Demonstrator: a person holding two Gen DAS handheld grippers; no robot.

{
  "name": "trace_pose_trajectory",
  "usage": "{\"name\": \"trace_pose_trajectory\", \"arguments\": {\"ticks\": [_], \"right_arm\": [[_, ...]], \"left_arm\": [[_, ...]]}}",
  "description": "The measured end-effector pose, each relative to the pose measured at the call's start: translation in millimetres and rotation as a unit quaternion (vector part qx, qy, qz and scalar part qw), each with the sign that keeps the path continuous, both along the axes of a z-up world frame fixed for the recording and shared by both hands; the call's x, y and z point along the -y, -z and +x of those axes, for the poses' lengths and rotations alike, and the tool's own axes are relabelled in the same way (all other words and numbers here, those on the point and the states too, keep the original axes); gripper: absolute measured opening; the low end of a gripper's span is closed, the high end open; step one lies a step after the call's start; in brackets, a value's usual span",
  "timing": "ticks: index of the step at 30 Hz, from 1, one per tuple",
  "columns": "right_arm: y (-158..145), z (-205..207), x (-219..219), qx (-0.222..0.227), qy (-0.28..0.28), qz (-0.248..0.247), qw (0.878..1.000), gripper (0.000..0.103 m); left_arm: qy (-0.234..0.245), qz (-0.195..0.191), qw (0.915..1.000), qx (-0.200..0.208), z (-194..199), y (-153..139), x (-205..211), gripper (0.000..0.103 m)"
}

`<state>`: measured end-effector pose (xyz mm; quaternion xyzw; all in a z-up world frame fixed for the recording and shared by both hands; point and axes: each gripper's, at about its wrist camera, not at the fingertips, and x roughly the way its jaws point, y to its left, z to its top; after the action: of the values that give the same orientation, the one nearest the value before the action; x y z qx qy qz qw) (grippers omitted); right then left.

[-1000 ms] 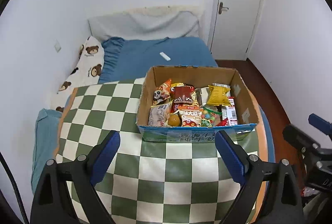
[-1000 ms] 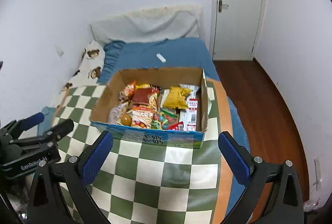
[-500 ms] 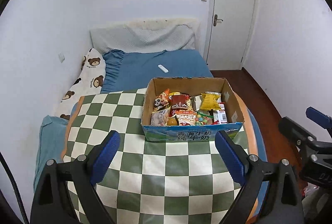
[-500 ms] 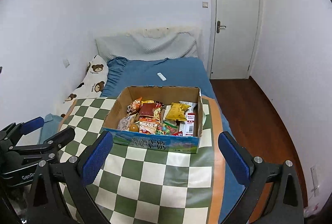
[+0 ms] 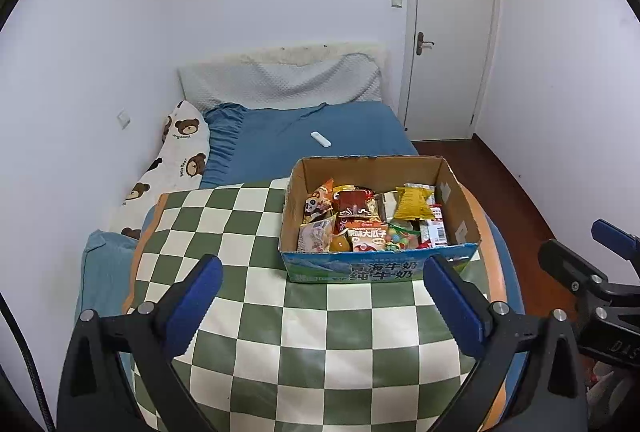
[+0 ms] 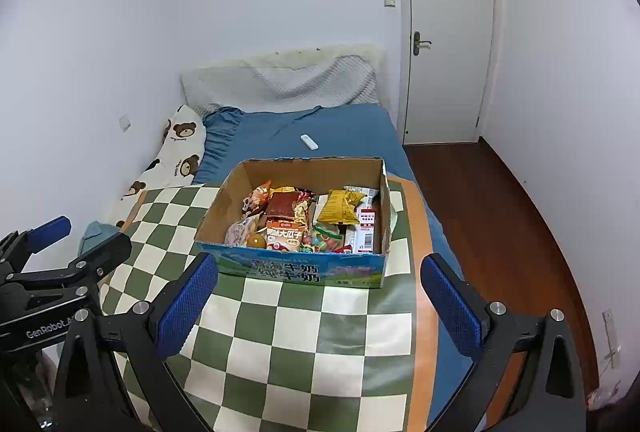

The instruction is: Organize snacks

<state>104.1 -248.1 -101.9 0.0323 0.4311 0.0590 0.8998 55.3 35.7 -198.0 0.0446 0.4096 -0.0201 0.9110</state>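
An open cardboard box [image 5: 380, 272] with a blue printed front sits on a green-and-white checkered cloth [image 5: 256, 312]. It is packed with several snacks: a yellow bag [image 5: 412, 202], a dark red packet [image 5: 354, 202], a seed packet [image 5: 367, 237] and an orange [image 5: 339, 243]. My left gripper [image 5: 322, 272] hangs above the cloth, short of the box, its jaws opening with nothing between them. My right gripper [image 6: 320, 268] stands open and empty, facing the same box [image 6: 300, 268] from its right side. Each gripper shows at the edge of the other's view.
The cloth covers the foot of a blue bed [image 5: 340, 136]. A small white remote [image 5: 321, 139] lies on the sheet and a bear-print pillow [image 5: 176, 160] rests against the left wall. A shut white door [image 5: 448, 44] and wooden floor [image 6: 500, 216] are on the right.
Both grippers have drawn back and upward from the box, which now looks smaller and farther off. The left jaws stand slightly wider. The snacks have not moved.
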Motion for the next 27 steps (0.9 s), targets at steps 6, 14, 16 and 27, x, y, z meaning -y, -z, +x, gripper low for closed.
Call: {"name": "trace_pose_trajectory", "arguments": {"ticks": [6,14,16,27], "right_arm": [[15.9,18.5,0.9,0.002,0.008,-0.005,1.0,0.103],[46.9,60.3,4.7,-0.003,0.018,-0.012,1.0,0.103],[56.5,70.8,4.7,-0.008,0.019,-0.011,1.0,0.103],[100.7,103.4,3.5,-0.036,0.025,-0.02,0.999,0.103]], "left_arm": [[-0.017,0.0,0.9998,-0.008,26.2,16.0,-1.4,0.103],[-0.032,0.017,0.9991,-0.022,65.5,42.0,0.9,0.103],[-0.035,0.022,0.9987,-0.028,74.8,49.4,1.8,0.103],[-0.031,0.032,0.9967,-0.068,100.0,83.9,5.7,0.103]]}}
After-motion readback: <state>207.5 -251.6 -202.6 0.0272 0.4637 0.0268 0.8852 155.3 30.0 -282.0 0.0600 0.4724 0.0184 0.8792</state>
